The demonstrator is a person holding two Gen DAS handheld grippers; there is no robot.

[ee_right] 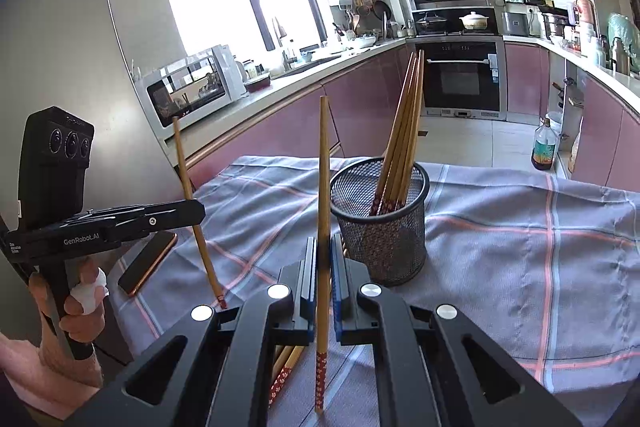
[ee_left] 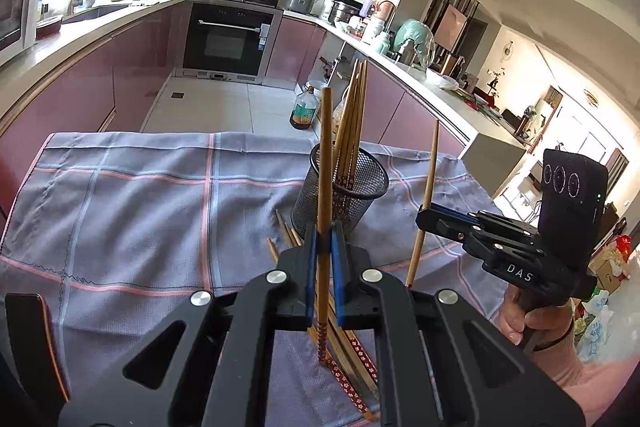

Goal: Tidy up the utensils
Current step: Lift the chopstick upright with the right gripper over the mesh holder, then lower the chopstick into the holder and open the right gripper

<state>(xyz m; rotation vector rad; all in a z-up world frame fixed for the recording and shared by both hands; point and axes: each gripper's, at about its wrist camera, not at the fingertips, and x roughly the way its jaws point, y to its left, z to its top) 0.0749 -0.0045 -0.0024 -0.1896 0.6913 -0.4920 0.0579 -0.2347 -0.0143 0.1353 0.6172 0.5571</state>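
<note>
A black mesh cup [ee_left: 344, 187] [ee_right: 380, 223] stands on the grey checked cloth [ee_left: 140, 207] [ee_right: 520, 247] with several wooden chopsticks leaning in it. My left gripper [ee_left: 323, 231] [ee_right: 198, 211] is shut on one chopstick [ee_left: 325, 163] [ee_right: 188, 183] held nearly upright, just in front of the cup. My right gripper [ee_right: 323, 245] [ee_left: 424, 215] is shut on another upright chopstick [ee_right: 323, 179] [ee_left: 431, 171], to the right of the cup in the left wrist view. Loose chopsticks [ee_left: 352, 351] [ee_right: 286, 363] lie on the cloth under the grippers.
A phone [ee_right: 148, 263] lies on the cloth's left side. A bottle [ee_left: 306, 107] [ee_right: 544, 147] stands on the floor beyond the table's far edge. Pink kitchen cabinets and a microwave [ee_right: 192, 87] line the background. A hand [ee_left: 524, 315] grips the right gripper's handle.
</note>
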